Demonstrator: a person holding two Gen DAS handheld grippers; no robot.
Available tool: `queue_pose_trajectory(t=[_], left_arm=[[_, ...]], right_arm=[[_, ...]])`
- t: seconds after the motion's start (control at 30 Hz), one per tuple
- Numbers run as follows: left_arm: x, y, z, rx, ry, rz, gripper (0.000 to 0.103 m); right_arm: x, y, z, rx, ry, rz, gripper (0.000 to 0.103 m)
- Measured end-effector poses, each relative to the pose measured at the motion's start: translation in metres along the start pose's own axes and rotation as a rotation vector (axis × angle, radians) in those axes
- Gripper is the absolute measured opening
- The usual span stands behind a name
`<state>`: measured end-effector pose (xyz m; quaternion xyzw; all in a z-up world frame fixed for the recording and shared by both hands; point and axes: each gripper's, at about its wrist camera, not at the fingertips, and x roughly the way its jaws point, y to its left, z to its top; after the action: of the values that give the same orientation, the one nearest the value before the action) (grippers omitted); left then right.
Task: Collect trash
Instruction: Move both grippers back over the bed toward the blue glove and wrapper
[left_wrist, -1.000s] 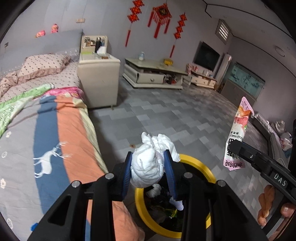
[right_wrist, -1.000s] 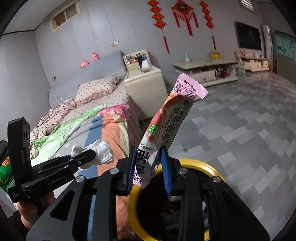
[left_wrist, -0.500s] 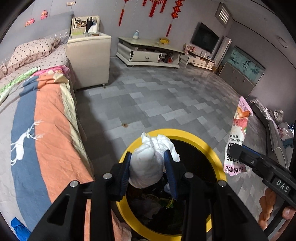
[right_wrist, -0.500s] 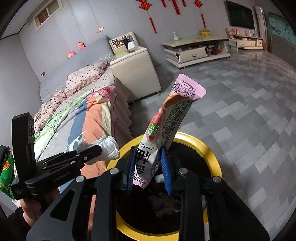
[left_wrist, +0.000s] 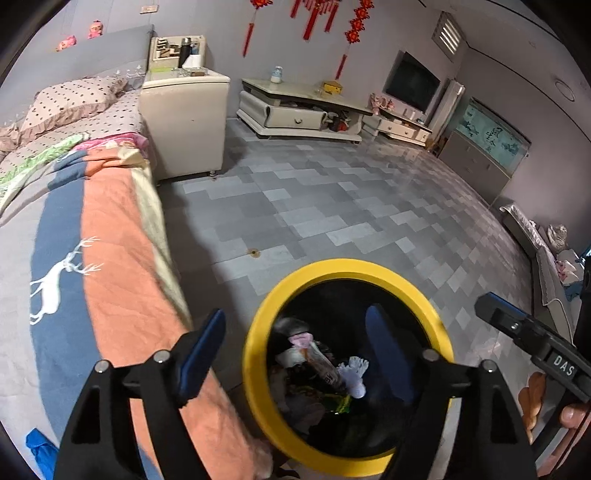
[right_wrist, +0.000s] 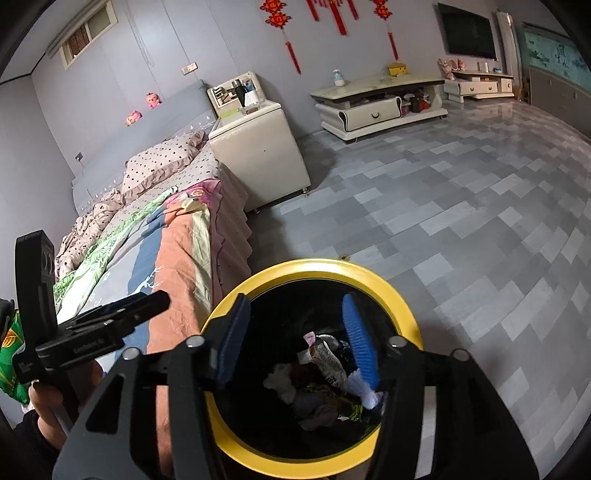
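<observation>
A yellow-rimmed black trash bin (left_wrist: 258, 325) (right_wrist: 399, 295) stands on the floor beside the bed. Inside lie the pink snack wrapper (left_wrist: 317, 354) (right_wrist: 327, 356), a white crumpled tissue (left_wrist: 352, 373) (right_wrist: 360, 387) and other rubbish. My left gripper (left_wrist: 295, 343) is open and empty above the bin's left rim. My right gripper (right_wrist: 295, 332) is open and empty over the bin mouth. The right gripper's tip (left_wrist: 517, 325) shows in the left wrist view, and the left gripper (right_wrist: 110, 321) shows in the right wrist view.
A bed with an orange and blue quilt (left_wrist: 92, 258) (right_wrist: 177, 266) lies left of the bin. A cream nightstand (left_wrist: 184, 122) (right_wrist: 258, 155) and low TV cabinets (left_wrist: 299, 110) (right_wrist: 376, 107) stand farther off on the grey tiled floor (left_wrist: 332, 206).
Both grippers have opened over the bin. The tissue has dropped from the left one and the snack wrapper from the right one; both now lie in the bin.
</observation>
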<state>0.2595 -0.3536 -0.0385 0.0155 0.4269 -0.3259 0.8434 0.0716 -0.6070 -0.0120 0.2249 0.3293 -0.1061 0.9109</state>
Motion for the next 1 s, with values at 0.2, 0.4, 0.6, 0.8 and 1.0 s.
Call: queue_pose_trajectory(t=[0.2,0.4,0.6,0.8,1.0], left_arm=[[-0.025,0.036,-0.011,-0.026,-0.010,0.053,0.080],[-0.062,0.082,-0.026,-0.059,-0.028,0.116,0.080],[-0.105,0.126,-0.046,-0.085,-0.063,0.172,0.080],[-0.138,0.164,-0.073,-0.105,-0.067,0.230,0.080],[-0.157,0.200,-0.108,-0.160,-0.047,0.258,0.080]], right_arm=[[-0.006,0.023,-0.013,-0.027,-0.002,0.059,0.064],[-0.008,0.075,-0.031,-0.110,0.019,0.134,0.065],[-0.007,0.133,-0.055,-0.194,0.055,0.213,0.066],[-0.004,0.193,-0.089,-0.292,0.111,0.284,0.066],[0.001,0.239,-0.127,-0.385,0.175,0.333,0.067]])
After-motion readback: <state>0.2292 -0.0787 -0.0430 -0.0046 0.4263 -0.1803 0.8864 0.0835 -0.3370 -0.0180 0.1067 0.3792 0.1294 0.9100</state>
